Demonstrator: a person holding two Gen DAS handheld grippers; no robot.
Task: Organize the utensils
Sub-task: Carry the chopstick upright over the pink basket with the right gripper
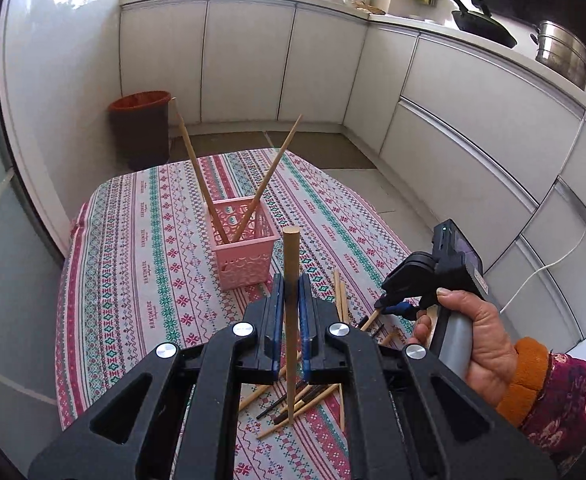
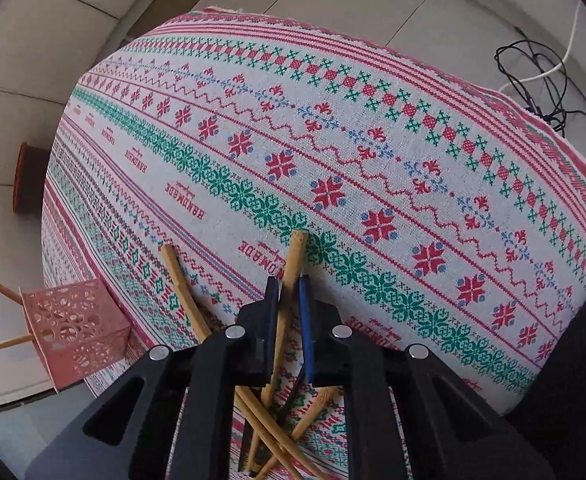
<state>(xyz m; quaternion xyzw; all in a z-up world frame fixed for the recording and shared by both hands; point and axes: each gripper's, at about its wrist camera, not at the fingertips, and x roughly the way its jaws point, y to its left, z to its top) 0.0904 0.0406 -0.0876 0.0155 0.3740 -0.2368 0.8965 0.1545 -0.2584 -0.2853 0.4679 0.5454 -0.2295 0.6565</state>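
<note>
On the patterned tablecloth, which covers a small table in a kitchen with white cabinet fronts behind and to the right. Dark bin with an orange liner on the floor past the far edge.

Pink perforated basket upright near mid-cloth; two wooden chopsticks stand in it, leaning apart in a V.

Loose pile of chopsticks on the near part of the cloth, wooden and a few dark ones, crossed over each other.

Left gripper raised above the pile, jaws closed on a single wooden chopstick, held roughly upright; its blunt end stands above the fingertips, its thin end hangs over the pile.

Right gripper held in a hand, orange cuff at the wrist, pointing steeply down at the right side of the pile. Jaws drawn nearly together around another wooden chopstick, which lies slanted between the pads; pad contact appears made on the left side, right side unclear.
</note>
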